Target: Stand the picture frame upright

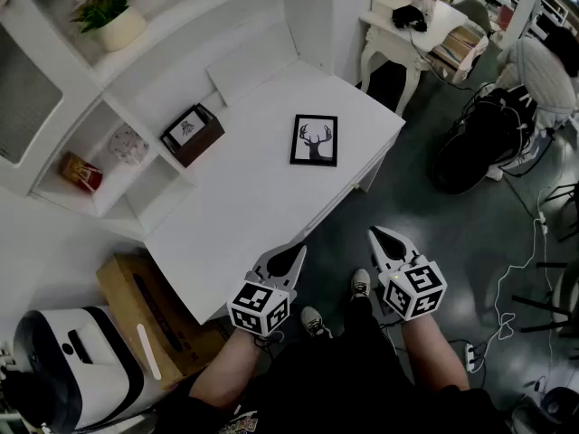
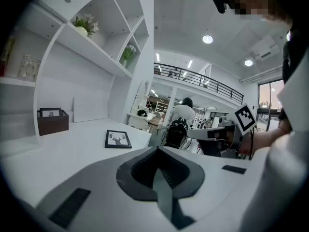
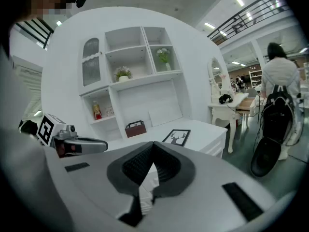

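Observation:
The picture frame, black with a deer print, lies flat on the white desk near its far right corner; it also shows as the frame and the frame. My left gripper hovers over the desk's near edge, shut and empty. My right gripper hangs off the desk over the floor, shut and empty too. Both point toward the frame, well short of it. The left gripper and the right gripper show jaws closed together.
A brown box stands at the desk's back left by the shelving. A flower pot sits on the upper shelf. A cardboard box and a white appliance stand left of me. A black backpack lies on the floor at right.

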A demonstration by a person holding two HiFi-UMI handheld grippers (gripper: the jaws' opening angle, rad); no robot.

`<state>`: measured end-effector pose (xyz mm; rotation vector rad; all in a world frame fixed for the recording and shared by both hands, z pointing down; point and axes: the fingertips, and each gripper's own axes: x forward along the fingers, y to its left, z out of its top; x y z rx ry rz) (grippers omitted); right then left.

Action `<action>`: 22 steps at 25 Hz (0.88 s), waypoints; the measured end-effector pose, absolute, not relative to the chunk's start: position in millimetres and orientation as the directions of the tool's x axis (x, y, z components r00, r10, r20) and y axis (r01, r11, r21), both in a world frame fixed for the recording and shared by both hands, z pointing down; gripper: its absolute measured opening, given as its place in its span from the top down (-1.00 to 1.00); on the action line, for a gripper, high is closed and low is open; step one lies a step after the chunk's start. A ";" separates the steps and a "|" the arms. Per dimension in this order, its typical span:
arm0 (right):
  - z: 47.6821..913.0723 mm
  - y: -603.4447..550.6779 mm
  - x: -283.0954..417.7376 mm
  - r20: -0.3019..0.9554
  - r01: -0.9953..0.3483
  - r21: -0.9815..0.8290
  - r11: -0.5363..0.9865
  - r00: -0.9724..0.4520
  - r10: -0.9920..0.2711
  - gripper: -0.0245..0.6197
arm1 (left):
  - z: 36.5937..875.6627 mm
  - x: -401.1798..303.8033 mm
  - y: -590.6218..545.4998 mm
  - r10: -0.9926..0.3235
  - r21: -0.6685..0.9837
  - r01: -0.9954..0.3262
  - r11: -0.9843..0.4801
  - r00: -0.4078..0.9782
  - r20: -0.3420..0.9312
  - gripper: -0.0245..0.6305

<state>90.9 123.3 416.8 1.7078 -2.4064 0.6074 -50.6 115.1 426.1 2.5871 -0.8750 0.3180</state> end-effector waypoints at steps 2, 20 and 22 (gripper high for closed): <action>415.9 122.9 91.0 0.331 -0.928 -0.246 0.281 -0.353 -0.875 0.91 | 425.3 -50.0 115.0 -0.532 0.289 -0.620 -0.730 0.780 0.331 0.91; 417.3 116.1 96.7 0.330 -0.937 -0.229 0.262 -0.328 -0.885 0.91 | 429.4 -48.7 111.3 -0.528 0.308 -0.620 -0.722 0.780 0.334 0.91; 417.2 115.2 96.6 0.330 -0.936 -0.231 0.264 -0.331 -0.884 0.91 | 430.3 -48.7 110.6 -0.529 0.308 -0.621 -0.721 0.780 0.335 0.91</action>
